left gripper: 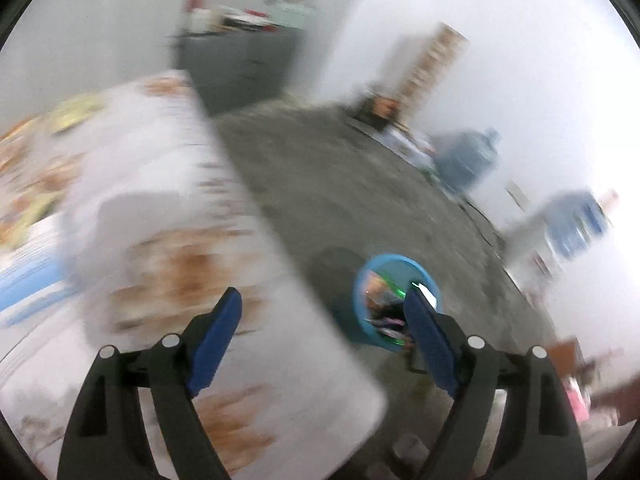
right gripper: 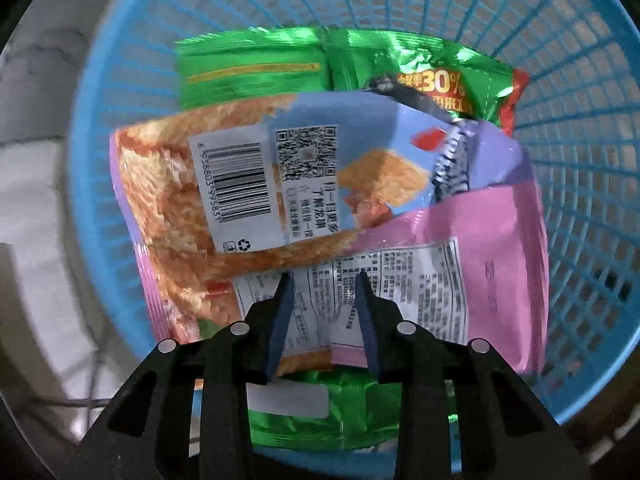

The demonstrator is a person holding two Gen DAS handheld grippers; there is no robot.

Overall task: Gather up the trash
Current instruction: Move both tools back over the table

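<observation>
Right gripper jaws part-open above pink wrapper, long axis 9-to-3 o'clock, inside blue basket, left gripper jaws wide, empty.

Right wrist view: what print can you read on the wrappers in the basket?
"30%": green wrapper.
"6 935803 995831", uncertain, under the barcode: pink and orange wrapper.
Chinese characters beside its QR code: too small to read.
Its ingredients panel: too small.
Left wrist view: blurred, nothing readable.

Your right gripper points down into the round blue plastic basket. Inside the basket, a pink and orange snack bag lies on shiny green foil bags. The jaws stand partly apart over the pink bag's white label.
</observation>
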